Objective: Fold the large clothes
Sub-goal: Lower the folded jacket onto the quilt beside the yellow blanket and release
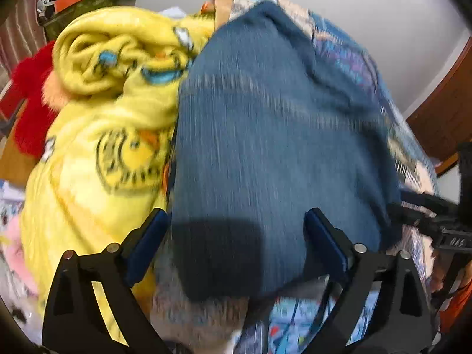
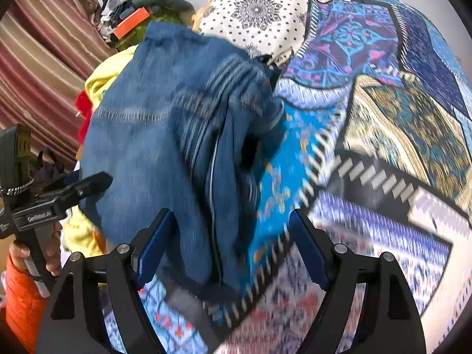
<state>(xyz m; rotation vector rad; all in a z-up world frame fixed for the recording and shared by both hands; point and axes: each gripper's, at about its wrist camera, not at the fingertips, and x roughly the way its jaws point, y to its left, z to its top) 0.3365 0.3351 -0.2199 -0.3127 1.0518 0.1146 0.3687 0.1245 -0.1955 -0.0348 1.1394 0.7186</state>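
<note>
A folded pair of blue denim jeans [image 1: 274,135] lies on a patchwork bedspread [image 2: 383,124]. My left gripper [image 1: 239,236] hovers over the near end of the jeans, open, its blue pads [image 1: 150,239] wide apart with denim between them and no grip visible. My right gripper [image 2: 233,244] is also open, standing over the right edge of the jeans [image 2: 165,147] and the bedspread. Each gripper shows in the other's view: the right gripper [image 1: 401,206] at the right edge, the left gripper [image 2: 88,184] at the left, held by a hand [image 2: 50,259] in an orange sleeve.
A crumpled yellow fleece with duck prints [image 1: 112,118] lies against the jeans' left side, with a red fluffy item [image 1: 32,103] beyond it. A dark bag with an orange strip [image 2: 129,22] and a striped curtain [image 2: 44,59] stand behind. Brown wooden furniture [image 1: 442,112] is on the right.
</note>
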